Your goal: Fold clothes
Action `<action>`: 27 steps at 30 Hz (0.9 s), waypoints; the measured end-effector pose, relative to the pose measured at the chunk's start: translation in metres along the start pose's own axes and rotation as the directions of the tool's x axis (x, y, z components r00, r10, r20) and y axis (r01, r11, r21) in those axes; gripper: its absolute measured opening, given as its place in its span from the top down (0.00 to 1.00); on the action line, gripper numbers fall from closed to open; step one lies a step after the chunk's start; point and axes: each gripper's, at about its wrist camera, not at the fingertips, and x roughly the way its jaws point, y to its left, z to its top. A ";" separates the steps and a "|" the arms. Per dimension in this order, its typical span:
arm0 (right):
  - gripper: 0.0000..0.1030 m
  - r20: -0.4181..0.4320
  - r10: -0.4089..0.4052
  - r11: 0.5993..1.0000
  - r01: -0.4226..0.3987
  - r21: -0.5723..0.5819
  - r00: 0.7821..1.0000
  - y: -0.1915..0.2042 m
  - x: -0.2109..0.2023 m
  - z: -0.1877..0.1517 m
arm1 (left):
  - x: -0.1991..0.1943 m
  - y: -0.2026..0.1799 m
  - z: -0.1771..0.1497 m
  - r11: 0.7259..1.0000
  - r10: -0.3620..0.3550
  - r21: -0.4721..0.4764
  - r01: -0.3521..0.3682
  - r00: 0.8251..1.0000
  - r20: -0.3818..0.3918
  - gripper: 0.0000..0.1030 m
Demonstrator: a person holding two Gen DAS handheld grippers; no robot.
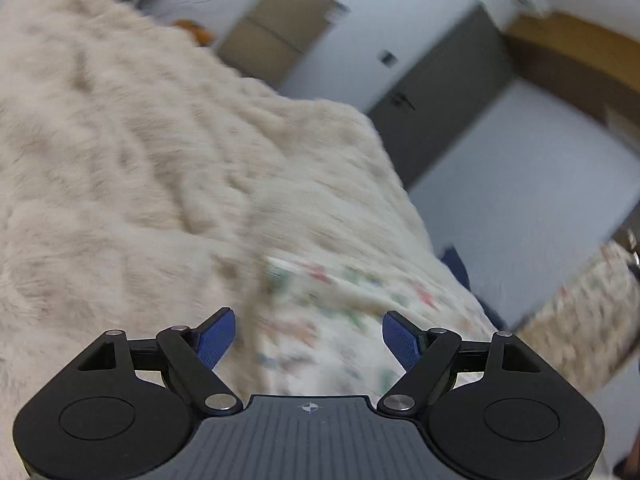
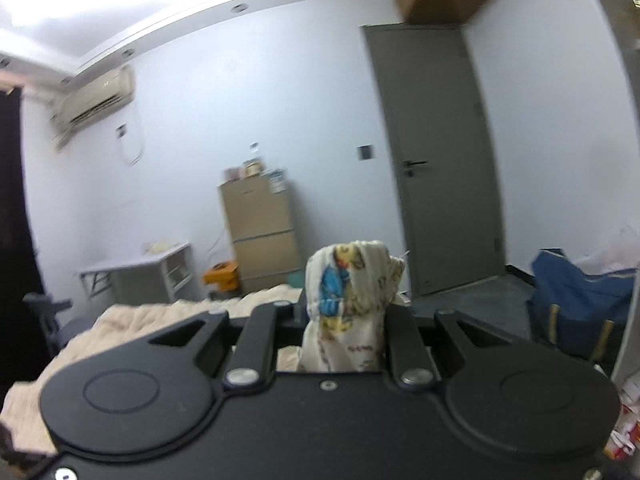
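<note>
Printed garment (image 2: 348, 304), cream with blue and yellow cartoon figures, bunched and clamped between the narrowed jaws of the right gripper (image 2: 346, 316); lifted clear above the fluffy cream blanket (image 2: 132, 324), cloth standing up past the fingers and hanging behind them. More of the same printed fabric (image 1: 320, 320) seen from the left wrist, blurred, spread on the blanket (image 1: 140, 140) just ahead of the left gripper (image 1: 309, 336). Left jaws well apart, blue pads (image 1: 218, 338) on either side of the print but not pressing on it; nothing gripped there. Whether both patches belong to one piece, cannot tell.

Containers: blue bag (image 2: 580, 304) with tan straps on the floor at the right, beside the grey door (image 2: 436, 160); something pale and filmy bulging out of its top, contents otherwise hidden. Tan cabinet (image 2: 260, 232) against the far wall, drawers closed, small boxes and items stacked on top, too small to identify. Orange object (image 2: 222, 276) on the floor beside the cabinet, unclear whether a box. White desk (image 2: 136, 272) to the left of that, a pale thing lying on it. Air conditioner (image 2: 96, 100) high on the wall.
</note>
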 end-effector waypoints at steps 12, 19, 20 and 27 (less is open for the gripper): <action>0.85 -0.046 0.031 0.999 -0.033 -0.036 0.998 0.049 0.000 -0.011 | 0.048 0.013 0.032 0.986 -0.157 -0.074 0.149 0.979 -0.127 0.95; 0.85 -0.057 0.060 0.996 -0.064 -0.058 0.997 0.066 0.003 -0.013 | 0.030 -0.002 0.043 0.988 -0.155 0.015 0.154 0.987 0.041 0.93; 0.85 -0.060 0.064 0.996 -0.068 -0.059 0.996 0.068 0.004 -0.014 | 0.037 -0.006 0.042 0.994 -0.099 0.044 0.098 0.995 0.014 0.91; 0.85 -0.078 0.072 0.994 -0.078 -0.082 0.994 0.072 0.003 -0.020 | 0.027 -0.008 0.036 0.996 -0.050 0.066 0.056 0.995 -0.082 0.90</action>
